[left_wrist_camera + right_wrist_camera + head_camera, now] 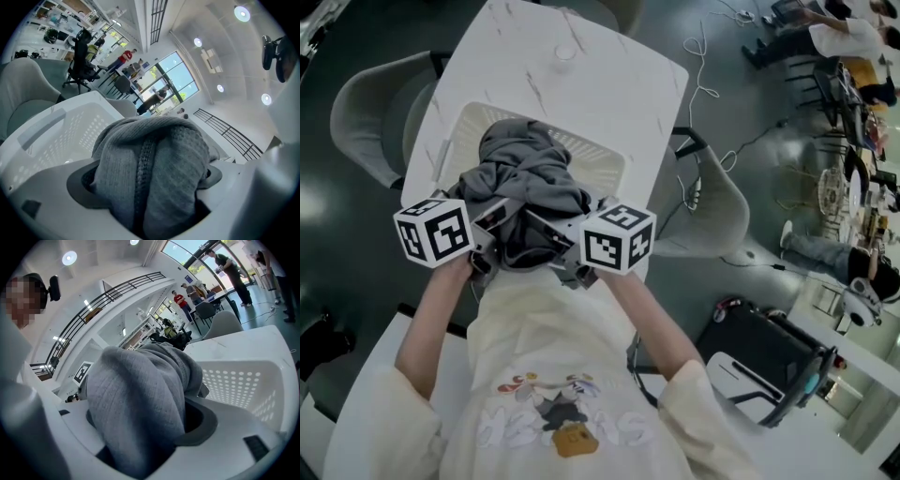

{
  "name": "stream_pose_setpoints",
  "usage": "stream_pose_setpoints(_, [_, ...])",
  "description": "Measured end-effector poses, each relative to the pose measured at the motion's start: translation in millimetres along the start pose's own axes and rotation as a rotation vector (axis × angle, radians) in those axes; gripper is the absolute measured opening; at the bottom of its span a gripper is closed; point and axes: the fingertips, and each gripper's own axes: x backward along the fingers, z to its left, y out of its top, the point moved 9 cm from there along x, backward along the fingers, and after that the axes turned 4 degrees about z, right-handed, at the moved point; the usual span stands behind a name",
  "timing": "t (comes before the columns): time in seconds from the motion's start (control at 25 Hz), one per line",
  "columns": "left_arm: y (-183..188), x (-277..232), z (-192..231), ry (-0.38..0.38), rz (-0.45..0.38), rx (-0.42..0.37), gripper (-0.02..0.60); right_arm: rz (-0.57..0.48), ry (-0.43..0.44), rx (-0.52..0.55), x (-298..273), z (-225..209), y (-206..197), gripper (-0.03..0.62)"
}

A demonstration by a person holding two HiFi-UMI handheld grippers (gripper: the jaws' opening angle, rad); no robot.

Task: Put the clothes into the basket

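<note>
Gripping a grey knit garment (525, 164), bunched into a heap directly over the open top of the white perforated basket (602, 157), with its lower folds hanging toward the basket's near rim. Clamped on it from the basket's near-left side with the left tool (146, 183) and from the near-right side with the right tool (143, 423), a thick wad of cloth filling each pair of jaws (wide apart, then, but pressing on fabric rather than on air). Resting beneath it all, on a white marbled counter (581, 75), that same basket.

Judging by the drape: soft, limp and light, with nothing fragile to fear from a firm squeeze. Likely to sag and trail rather than slip. Best taken by a thick gathered fold near the ribbed band. Worth lowering well inside the basket before letting go, lest a loose end catch on its near wall.
</note>
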Motion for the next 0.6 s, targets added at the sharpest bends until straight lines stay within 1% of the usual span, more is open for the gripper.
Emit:
stream_pose_setpoints(0.32, [-4,-13,14,0.036,-0.002,0.034,0.509,0.024,-0.021,-0.023,-9,-18,-5,0.31])
stream_pose_setpoints(0.44, [-7,-18,20,0.067,0.005,0.068,0.509,0.04,-0.04,-0.036,-13,-24,-7,0.31])
stream_pose_setpoints(0.6, [-7,-28,28,0.111,0.008,0.089,0.509,0.063,-0.064,-0.071,-19,-37,-7,0.31])
